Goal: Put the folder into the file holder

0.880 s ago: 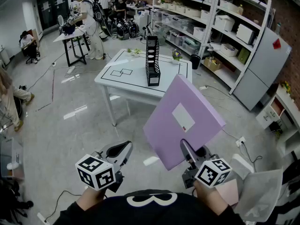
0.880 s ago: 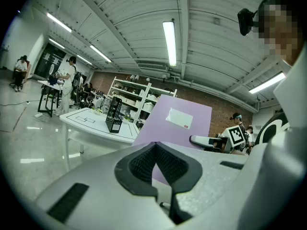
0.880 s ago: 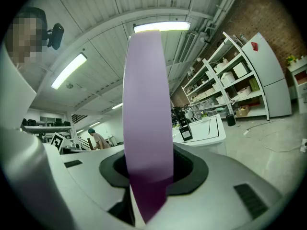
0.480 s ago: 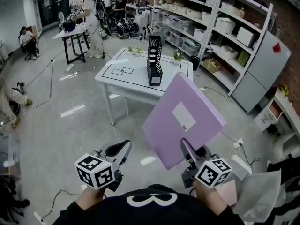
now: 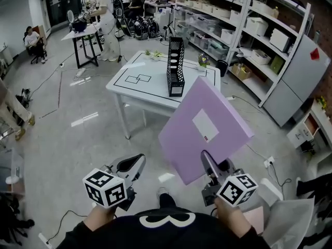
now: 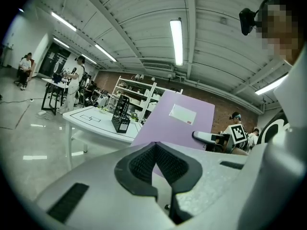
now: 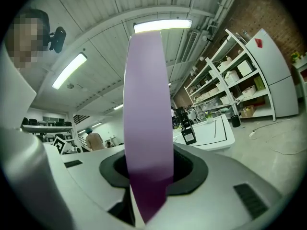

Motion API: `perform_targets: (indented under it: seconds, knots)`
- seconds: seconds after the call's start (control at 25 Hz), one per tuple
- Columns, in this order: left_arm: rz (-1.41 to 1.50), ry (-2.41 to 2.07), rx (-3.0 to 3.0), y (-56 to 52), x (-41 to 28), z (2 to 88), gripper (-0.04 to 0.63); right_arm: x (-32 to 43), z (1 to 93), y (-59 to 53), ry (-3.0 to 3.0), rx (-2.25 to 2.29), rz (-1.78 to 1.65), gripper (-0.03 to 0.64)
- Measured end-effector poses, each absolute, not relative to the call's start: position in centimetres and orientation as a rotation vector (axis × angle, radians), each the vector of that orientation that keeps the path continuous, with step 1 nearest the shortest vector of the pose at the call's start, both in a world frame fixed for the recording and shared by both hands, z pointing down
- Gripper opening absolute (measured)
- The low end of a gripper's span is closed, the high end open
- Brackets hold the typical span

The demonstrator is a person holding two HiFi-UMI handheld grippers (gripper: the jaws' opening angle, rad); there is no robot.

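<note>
if secure, folder (image 5: 207, 131) between right jaws

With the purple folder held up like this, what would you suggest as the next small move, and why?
Probably step forward and carry the folder toward the table. The right gripper is clamped on the folder's lower corner, but the black file holder stands on that table well ahead, seemingly too far to reach from here.
</note>
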State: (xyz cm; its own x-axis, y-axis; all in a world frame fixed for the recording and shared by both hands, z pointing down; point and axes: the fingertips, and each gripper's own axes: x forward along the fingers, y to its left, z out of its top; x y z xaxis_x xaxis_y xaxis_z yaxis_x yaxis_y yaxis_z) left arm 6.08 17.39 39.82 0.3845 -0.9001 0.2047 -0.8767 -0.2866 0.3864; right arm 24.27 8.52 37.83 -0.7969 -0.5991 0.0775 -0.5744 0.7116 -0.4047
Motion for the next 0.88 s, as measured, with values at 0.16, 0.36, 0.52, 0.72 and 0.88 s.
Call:
perform_targets:
  seconds: [0.16, 0.36, 0.52, 0.72, 0.88]
  knots:
    - [-0.051, -1.528, 2.197, 12.9, 5.4, 40.0, 0.006, 23.4, 38.0, 4.2, 2.849, -0.966, -0.665, 0.155]
    - [-0.021, -1.525, 2.175, 6.5, 4.9, 40.2, 0.005, 23.1, 38.4, -2.2, 2.823, -0.977, -0.716, 0.152]
    - [0.014, -1.511, 2.168, 1.6, 4.3, 40.7, 0.005, 22.6, 38.2, -7.0, 2.825, -0.990, -0.684, 0.151]
    - [0.028, -1.497, 2.168, -4.4, 3.4, 41.2, 0.005, 21.5, 38.0, -12.8, 2.832, -1.005, -0.643, 0.151]
    - [0.035, -1.498, 2.182, -8.6, 2.8, 40.9, 0.006, 20.9, 37.5, -16.6, 2.839, -0.994, -0.623, 0.150]
